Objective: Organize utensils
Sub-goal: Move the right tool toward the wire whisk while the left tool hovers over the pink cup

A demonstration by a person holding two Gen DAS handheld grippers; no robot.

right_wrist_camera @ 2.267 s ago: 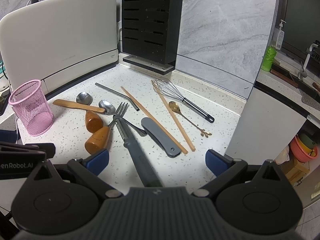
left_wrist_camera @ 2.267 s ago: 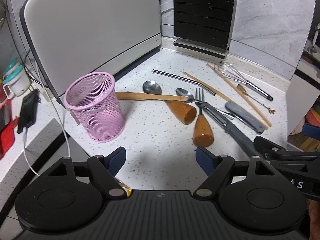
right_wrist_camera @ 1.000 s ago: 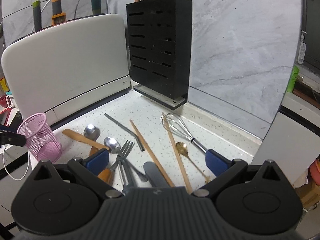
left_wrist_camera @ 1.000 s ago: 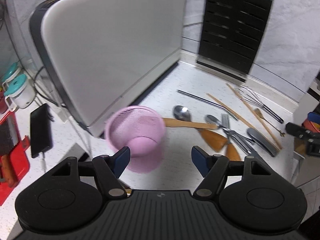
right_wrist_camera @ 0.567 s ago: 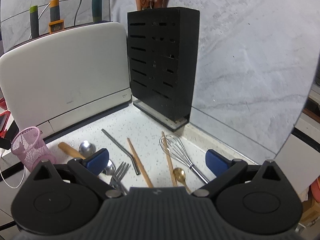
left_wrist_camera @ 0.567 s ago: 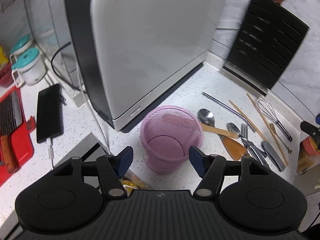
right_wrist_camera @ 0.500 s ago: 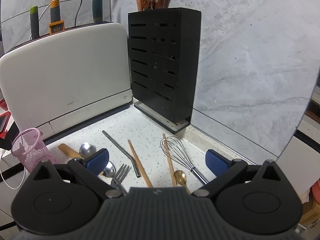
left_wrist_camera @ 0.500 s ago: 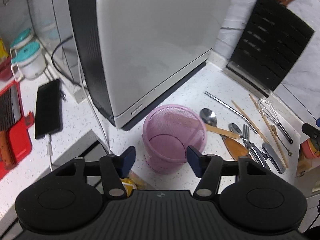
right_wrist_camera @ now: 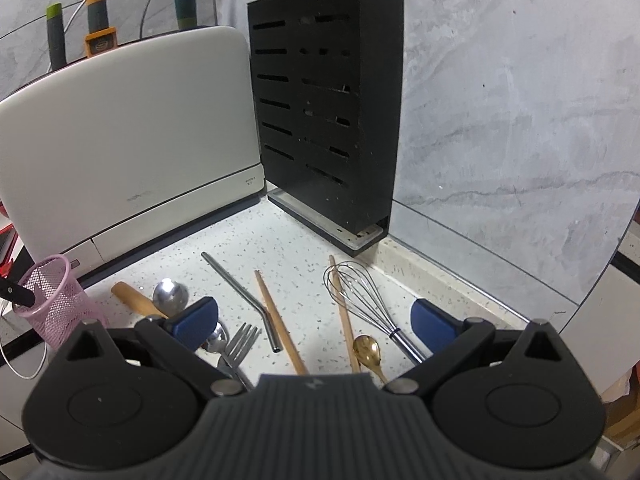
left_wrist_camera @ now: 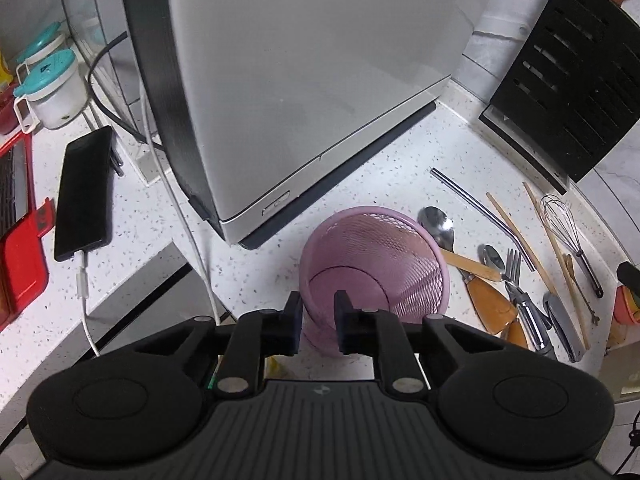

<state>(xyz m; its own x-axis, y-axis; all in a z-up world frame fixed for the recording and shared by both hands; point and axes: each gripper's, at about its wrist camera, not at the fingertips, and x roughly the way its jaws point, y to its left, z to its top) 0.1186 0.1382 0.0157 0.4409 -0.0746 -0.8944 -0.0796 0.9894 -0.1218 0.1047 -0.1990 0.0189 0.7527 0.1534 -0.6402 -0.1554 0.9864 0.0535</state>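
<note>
A pink mesh cup stands upright on the speckled counter. My left gripper comes down from above with its jaws closing on the cup's near wall, one finger inside and one outside. To the cup's right lie loose utensils: a spoon, a metal straw, a fork, chopsticks and a whisk. My right gripper hangs open above these utensils with nothing between its fingers. From there the cup is at the far left.
A large white appliance stands right behind the cup. A black slotted knife block fills the back corner. Left of the appliance lie a phone on a white cable, a red tray and teal-lidded containers.
My left gripper has moved in over the cup, and its jaws have narrowed from wide apart to gripping the near wall. The right gripper has shifted slightly over the utensils and is still open.
</note>
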